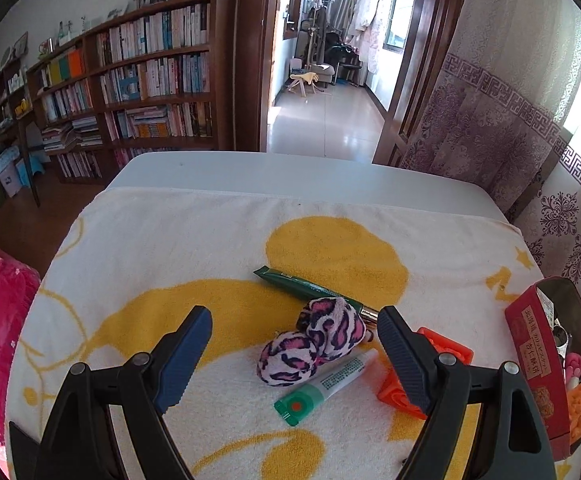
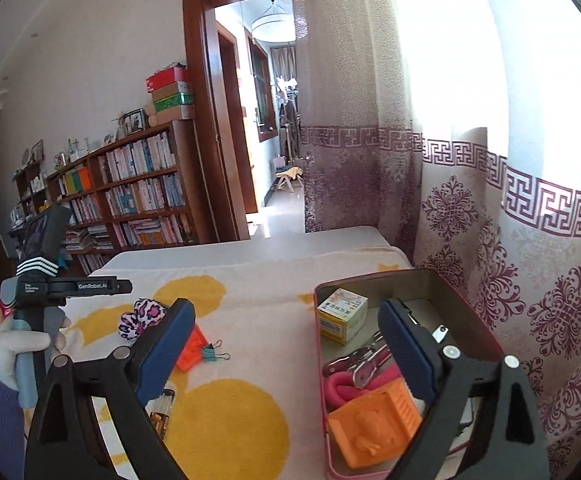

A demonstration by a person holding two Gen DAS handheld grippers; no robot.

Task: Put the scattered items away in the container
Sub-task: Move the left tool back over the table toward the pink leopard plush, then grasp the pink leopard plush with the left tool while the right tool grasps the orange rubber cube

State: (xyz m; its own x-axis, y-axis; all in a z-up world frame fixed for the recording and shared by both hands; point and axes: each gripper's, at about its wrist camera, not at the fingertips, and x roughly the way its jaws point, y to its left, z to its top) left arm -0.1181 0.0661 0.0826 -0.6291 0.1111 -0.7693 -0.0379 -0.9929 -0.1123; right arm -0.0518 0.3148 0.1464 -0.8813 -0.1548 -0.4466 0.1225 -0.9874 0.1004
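The left gripper [image 1: 295,344] hangs wide open and empty over the towel [image 1: 170,248] that covers the surface, its fingers straddling the loose cluster, which reads as lining up for the next pick rather than a grip, since neither pad touches anything. Between those fingers lies a pink, black-spotted plush scrunchie [image 1: 314,340], bunched into two soft lobes that will squash easily under the pads. Behind it, a dark green sachet [image 1: 306,286] lies slantwise, its far end tucked behind the scrunchie. Just in front, a small white and green ointment tube [image 1: 322,386] rests flat, apart from the plush by a narrow strip of towel. Further right an orange plastic block [image 1: 442,364] sits half hidden behind the gripper's right finger, and the right wrist view shows a green binder clip [image 2: 212,352] just beside it. At the right edge stands the red tin [image 2: 317,312], the container, open on the towel beside the curtain (its lid cannot be seen). Already inside are a small yellow and white box [image 2: 342,314], some metal tools and pink pieces, and a second orange block [image 2: 374,426]. The right gripper [image 2: 286,350] is spread wide with nothing between the fingers, one finger over the tin, as after a drop.
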